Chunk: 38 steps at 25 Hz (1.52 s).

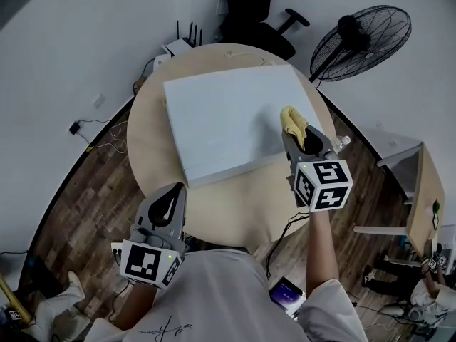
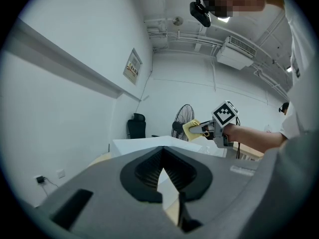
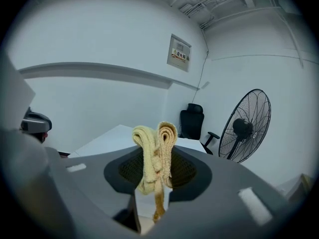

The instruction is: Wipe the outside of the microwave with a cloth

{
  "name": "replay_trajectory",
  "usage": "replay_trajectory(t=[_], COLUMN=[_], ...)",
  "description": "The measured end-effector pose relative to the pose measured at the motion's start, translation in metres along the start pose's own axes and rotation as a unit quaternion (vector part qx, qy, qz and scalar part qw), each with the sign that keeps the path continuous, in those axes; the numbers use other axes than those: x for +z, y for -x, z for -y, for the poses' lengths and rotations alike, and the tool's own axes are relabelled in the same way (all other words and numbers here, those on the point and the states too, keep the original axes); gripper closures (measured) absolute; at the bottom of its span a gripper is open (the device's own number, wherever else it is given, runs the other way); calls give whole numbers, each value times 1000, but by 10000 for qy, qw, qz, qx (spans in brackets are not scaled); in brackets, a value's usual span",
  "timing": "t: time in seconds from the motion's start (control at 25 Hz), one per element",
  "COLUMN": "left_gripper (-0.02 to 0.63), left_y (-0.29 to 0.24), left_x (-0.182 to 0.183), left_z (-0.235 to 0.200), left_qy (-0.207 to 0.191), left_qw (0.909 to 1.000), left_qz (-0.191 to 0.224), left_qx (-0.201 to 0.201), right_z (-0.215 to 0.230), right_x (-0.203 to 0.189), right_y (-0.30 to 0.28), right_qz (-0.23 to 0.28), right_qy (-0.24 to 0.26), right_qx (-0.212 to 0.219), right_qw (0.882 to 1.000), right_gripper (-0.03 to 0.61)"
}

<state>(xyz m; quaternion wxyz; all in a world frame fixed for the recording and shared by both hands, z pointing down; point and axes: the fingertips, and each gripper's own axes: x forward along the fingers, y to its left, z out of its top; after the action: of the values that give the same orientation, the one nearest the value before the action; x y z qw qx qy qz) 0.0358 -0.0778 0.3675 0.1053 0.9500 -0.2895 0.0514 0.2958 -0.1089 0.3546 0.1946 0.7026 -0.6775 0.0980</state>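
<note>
Round pale wooden tabletop (image 1: 235,216) over dark plank floor (image 1: 75,205); white walls. Standing fan (image 1: 363,38) and black office chair (image 1: 260,20) beyond far edge. White microwave (image 1: 228,116), plain flat top, on tabletop middle toward far edge. Yellow terry cloth (image 1: 293,119), folded and bunched, clamped in right gripper (image 1: 299,135) at microwave's right top edge; contact unclear. Left gripper (image 1: 169,199) at near left edge, jaws pressed together, empty.

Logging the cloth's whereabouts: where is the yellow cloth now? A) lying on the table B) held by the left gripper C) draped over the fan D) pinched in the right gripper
D: the yellow cloth is clamped between the fingers of the right gripper.
</note>
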Motion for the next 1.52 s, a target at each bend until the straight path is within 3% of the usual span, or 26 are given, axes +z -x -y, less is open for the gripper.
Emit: replay_trajectory(t=[1.16,1.52], left_gripper=[624,624], left_y=[-61,-72], left_x=[-20,-19], left_z=[-20,-23], left_qy=[197,191], left_qw=[9969,9963], left_qz=[-622,-611], left_qx=[435,570], right_z=[160,191], right_x=[-14,-12], right_y=[-181,-224], right_qz=[-1017,-1613], right_qy=[261,660], right_qx=[-478,-816], right_qw=[9933,9813], right_gripper=[451,451])
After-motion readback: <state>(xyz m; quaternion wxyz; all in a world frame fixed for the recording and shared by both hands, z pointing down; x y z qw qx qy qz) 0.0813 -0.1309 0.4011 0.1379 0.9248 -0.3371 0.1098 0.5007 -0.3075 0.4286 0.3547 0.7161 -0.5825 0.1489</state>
